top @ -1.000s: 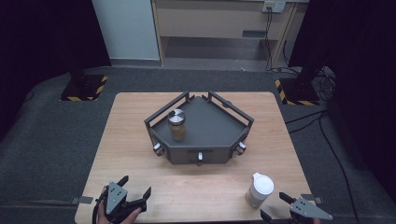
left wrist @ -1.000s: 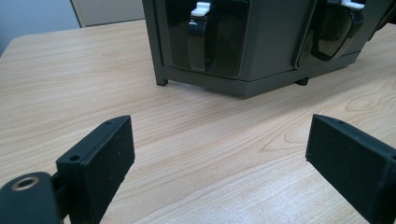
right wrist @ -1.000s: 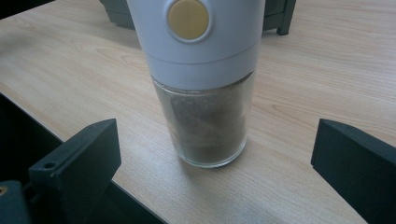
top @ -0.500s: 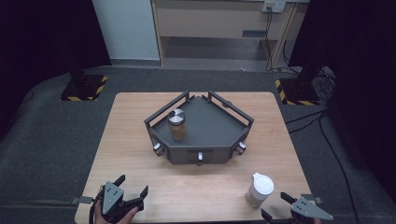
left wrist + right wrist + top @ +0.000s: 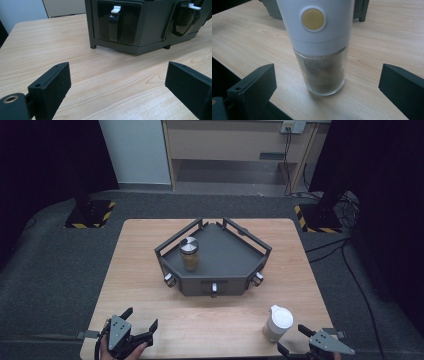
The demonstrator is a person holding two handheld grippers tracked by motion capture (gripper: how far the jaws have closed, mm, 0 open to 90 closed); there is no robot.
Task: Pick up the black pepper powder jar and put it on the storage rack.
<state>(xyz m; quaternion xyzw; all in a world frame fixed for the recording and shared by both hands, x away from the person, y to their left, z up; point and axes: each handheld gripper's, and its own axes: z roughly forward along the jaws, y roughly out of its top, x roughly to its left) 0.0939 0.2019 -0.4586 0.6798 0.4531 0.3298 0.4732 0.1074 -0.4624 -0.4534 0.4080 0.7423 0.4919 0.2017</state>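
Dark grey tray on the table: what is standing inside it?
Inside the dark grey tray stands one jar with a silver lid, holding something brownish, near its left rail. The rest of the tray floor looks bare. The jar's contents cannot be identified.

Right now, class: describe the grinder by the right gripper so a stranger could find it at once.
Start at the wooden table and its dark tray. Go to the near right corner, just ahead of the right gripper. The grinder stands upright there: white top with a yellow button, clear base; the jar on the tray has a metal lid.
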